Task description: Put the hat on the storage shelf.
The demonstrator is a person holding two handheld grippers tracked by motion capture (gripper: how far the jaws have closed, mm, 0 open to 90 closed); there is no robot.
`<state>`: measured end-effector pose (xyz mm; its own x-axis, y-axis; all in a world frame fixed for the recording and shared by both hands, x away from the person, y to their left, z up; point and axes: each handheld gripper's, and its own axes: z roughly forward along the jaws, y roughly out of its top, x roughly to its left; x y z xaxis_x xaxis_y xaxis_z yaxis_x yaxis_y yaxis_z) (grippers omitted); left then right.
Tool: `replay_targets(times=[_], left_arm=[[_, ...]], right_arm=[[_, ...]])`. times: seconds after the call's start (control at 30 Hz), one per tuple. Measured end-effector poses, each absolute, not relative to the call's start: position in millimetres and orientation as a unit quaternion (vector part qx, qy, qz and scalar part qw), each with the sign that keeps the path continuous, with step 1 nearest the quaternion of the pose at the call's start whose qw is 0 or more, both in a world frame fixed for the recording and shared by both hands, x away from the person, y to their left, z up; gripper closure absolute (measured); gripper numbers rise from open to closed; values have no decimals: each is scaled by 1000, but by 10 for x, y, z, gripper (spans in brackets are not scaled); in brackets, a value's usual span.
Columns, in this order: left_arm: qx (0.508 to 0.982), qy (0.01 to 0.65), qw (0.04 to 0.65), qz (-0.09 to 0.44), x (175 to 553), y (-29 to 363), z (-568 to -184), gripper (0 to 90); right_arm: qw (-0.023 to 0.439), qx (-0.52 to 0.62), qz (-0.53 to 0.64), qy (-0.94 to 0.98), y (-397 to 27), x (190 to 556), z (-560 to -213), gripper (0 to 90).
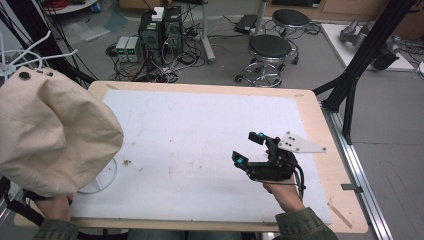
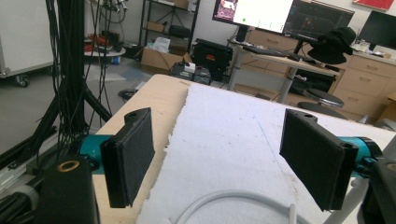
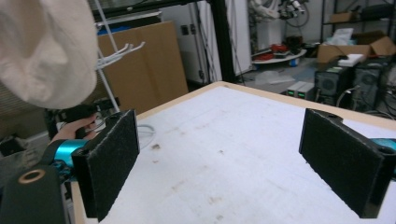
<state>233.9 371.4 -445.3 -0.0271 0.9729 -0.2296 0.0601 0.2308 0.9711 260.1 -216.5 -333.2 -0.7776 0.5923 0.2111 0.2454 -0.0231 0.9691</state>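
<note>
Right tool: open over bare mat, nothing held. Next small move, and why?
Probably swing the right tool left toward the cream hat on the white wire stand. Its jaws are wide apart over bare white mat, and the hat is the nearest thing on the table to grasp.

Nothing readable anywhere, honestly. The monitor (image 2: 254, 11) in the left gripper view has a bright window and some dark panels on it, but whatever text is there is way too small and blurry to make out. Cardboard boxes (image 2: 161, 58) show no print I can read, and the PC towers (image 1: 161, 27) have no legible label either.
</note>
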Motion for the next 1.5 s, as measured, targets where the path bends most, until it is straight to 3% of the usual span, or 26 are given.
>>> replay_targets(times=[0.5, 0.77, 1.0, 1.17, 1.3, 1.5], left_arm=[[450, 575, 533, 428, 2338, 3710, -4455, 261], [449, 577, 533, 427, 2338, 3709, -4459, 261], [449, 576, 532, 428, 2336, 3709, -4459, 261], [449, 576, 531, 429, 2340, 3708, -4460, 261], [449, 575, 531, 431, 2356, 3705, -4462, 261], [447, 574, 530, 435, 2353, 3701, -4460, 261]], right_arm=[[201, 388, 611, 660, -2664, 2409, -3752, 112], [281, 454, 588, 608, -2843, 2355, -3974, 112], [383, 512, 533, 554, -2858, 2313, -4210, 112], [423, 549, 496, 524, -2881, 2296, -4252, 113], [439, 569, 467, 515, -2884, 2294, -4331, 113], [428, 574, 462, 523, -2911, 2330, -4375, 113]])
